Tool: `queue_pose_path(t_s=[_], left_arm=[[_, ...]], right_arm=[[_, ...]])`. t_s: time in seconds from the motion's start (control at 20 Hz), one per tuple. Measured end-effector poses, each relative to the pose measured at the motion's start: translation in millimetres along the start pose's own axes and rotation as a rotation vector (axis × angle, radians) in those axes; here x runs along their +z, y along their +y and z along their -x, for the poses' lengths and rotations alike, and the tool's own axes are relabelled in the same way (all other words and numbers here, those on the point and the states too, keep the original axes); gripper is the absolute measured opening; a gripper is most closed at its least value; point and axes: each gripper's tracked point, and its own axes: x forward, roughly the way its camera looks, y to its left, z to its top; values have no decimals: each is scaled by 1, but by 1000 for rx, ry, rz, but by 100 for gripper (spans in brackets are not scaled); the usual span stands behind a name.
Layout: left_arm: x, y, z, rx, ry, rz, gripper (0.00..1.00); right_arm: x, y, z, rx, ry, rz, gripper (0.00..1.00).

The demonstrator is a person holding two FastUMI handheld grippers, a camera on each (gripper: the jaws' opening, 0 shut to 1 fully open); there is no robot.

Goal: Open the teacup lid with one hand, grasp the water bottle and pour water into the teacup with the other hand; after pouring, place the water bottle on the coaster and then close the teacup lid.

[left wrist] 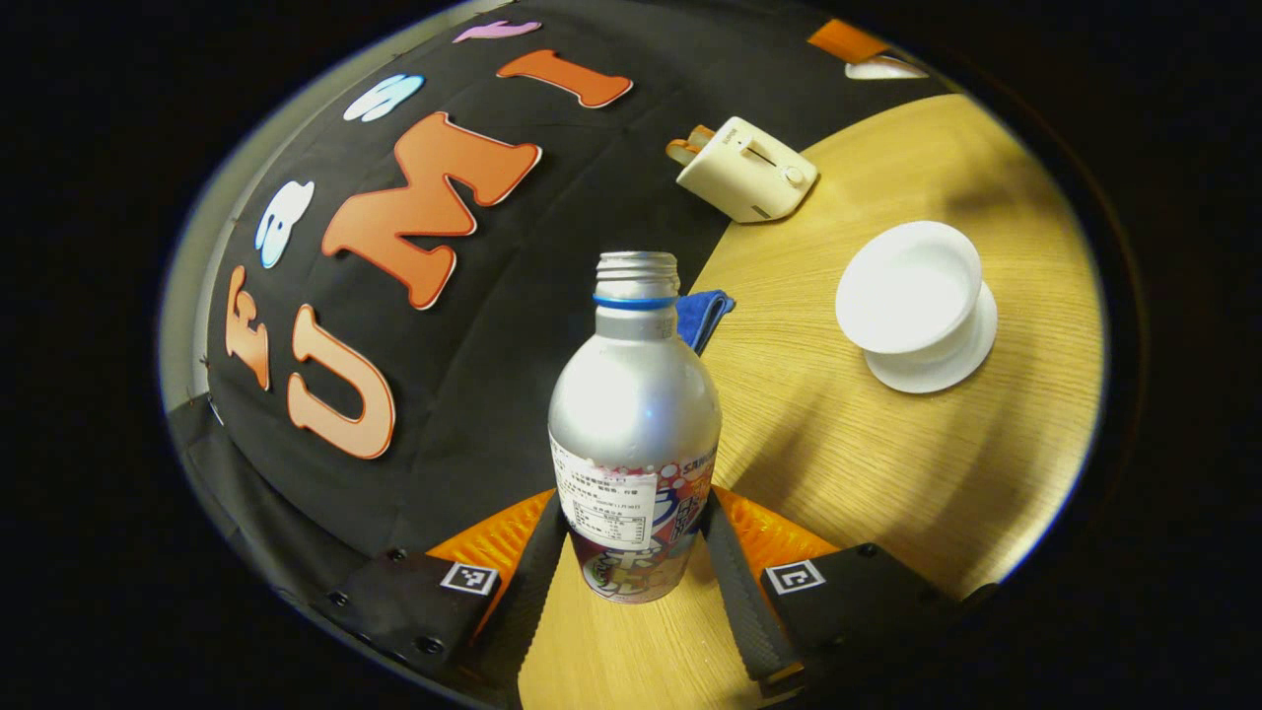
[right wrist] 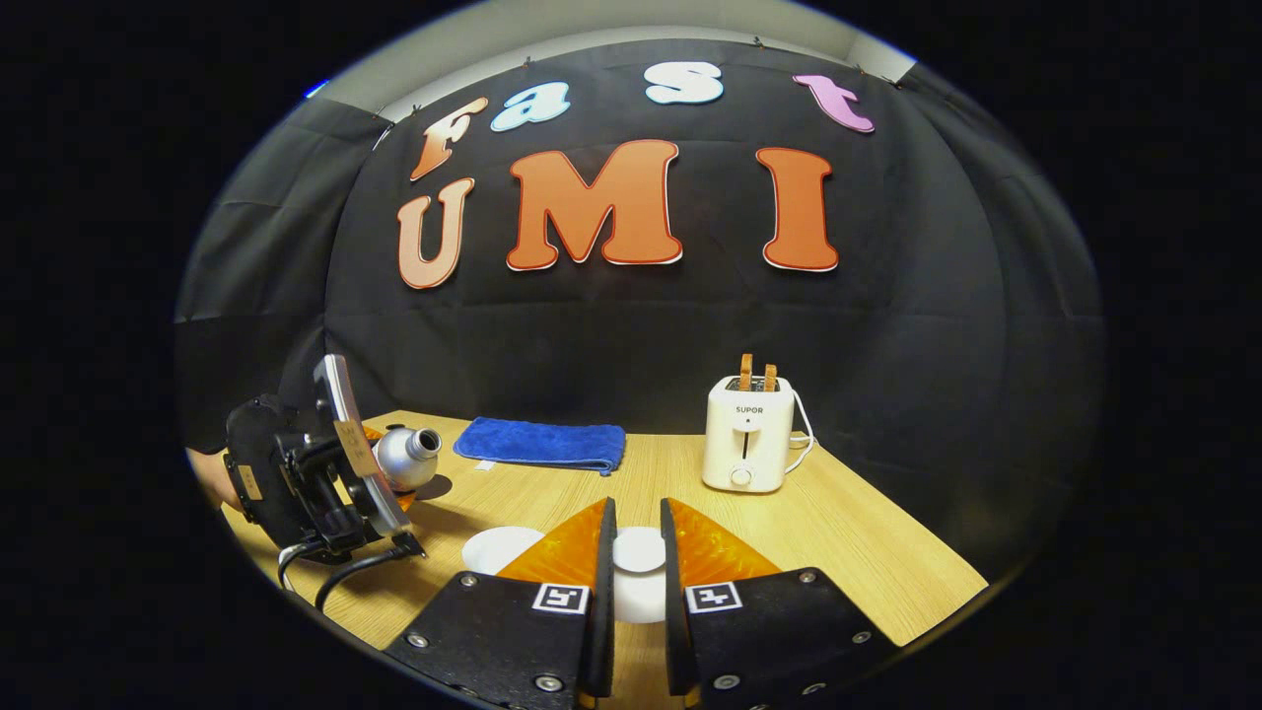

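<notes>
Left gripper (left wrist: pixel 636 552): tilted, bottle (left wrist: pixel 634 434) pinched between both fingers, lifted.
Right gripper (right wrist: pixel 638 562): level, lid (right wrist: pixel 639 549) knob pinched.

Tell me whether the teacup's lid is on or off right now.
Off. The teacup stands open on its saucer, its white inside showing. The right hand-held gripper is shut on the lid by its knob.

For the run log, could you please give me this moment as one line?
left gripper: shut on water bottle, uncapped, tilted | right gripper: shut on teacup lid | teacup: open | pour: no stream seen
</notes>
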Motion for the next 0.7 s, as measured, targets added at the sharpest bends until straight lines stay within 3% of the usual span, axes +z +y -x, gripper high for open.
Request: queue_pose_path(t_s=[0.7], left_arm=[[24,-14,-17,-81,-62,-388,81]], right_arm=[[-9,-20,5,-24,12,7,22]])
